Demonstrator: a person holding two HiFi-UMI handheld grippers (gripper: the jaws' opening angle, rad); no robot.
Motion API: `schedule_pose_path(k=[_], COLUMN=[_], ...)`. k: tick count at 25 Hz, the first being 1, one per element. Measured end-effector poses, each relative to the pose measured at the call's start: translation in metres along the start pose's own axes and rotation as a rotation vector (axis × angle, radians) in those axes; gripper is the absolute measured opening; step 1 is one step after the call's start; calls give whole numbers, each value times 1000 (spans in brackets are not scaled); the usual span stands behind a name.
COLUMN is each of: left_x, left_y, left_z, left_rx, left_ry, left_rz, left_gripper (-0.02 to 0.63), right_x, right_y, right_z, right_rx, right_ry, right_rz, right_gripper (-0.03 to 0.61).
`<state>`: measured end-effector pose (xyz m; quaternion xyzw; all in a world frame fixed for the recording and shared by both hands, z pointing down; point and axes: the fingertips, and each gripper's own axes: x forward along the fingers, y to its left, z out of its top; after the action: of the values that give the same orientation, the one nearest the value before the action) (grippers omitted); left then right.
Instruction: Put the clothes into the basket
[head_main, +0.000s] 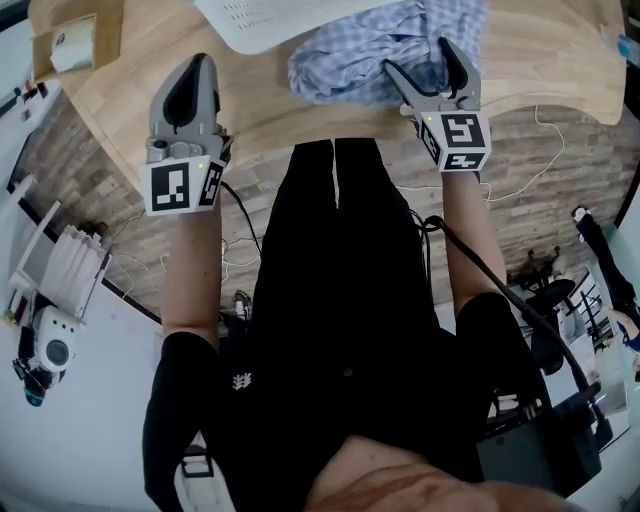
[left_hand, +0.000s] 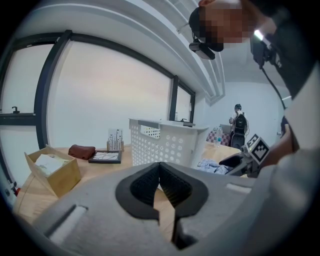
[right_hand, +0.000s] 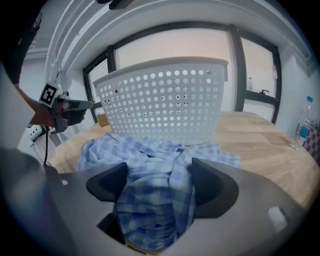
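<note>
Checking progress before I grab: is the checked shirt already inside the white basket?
No, the checked shirt lies on the table in front of the white basket, outside it.

Shirt (right_hand: 150, 170) was blue-and-white checked; basket (right_hand: 165, 100) was white (dotted with round holes); table (right_hand: 260, 142) was pale wood grain.

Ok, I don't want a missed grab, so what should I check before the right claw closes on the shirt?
1. Right claw open wide: ok.
2. Shirt bunched between its jaws: ok.
3. Grip on shirt: not ok, none yet.
4. Basket upright on table, just beyond shirt: ok.
5. Left claw shut, empty, away from shirt: ok.
6. Room inside basket: cannot tell.
</note>
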<state>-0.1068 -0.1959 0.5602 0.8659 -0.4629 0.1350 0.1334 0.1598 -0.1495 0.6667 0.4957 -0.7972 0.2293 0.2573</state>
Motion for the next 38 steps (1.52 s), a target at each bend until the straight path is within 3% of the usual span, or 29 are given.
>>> schedule_pose_path(k=[9, 15, 18, 25, 38], left_x=[-4, -7, -9, -15, -30], left_y=[2, 1, 1, -2, -10], left_z=[-1, 6, 13, 29, 68], left_rx=[1, -2, 1, 11, 30], left_ry=[-2, -16, -27, -54, -119], left_rz=[2, 4, 5, 6, 3], left_gripper=[0, 0, 0, 0, 0], right_x=[12, 8, 2, -17, -70], right_y=[8, 10, 18, 21, 36], right_z=[-14, -16, -15, 0, 68], right_rx=[-5, -1, 17, 64, 68], right_ry=[79, 102, 100, 43, -114], right_rz=[56, 66, 79, 94, 114], right_gripper=[301, 126, 81, 61, 57])
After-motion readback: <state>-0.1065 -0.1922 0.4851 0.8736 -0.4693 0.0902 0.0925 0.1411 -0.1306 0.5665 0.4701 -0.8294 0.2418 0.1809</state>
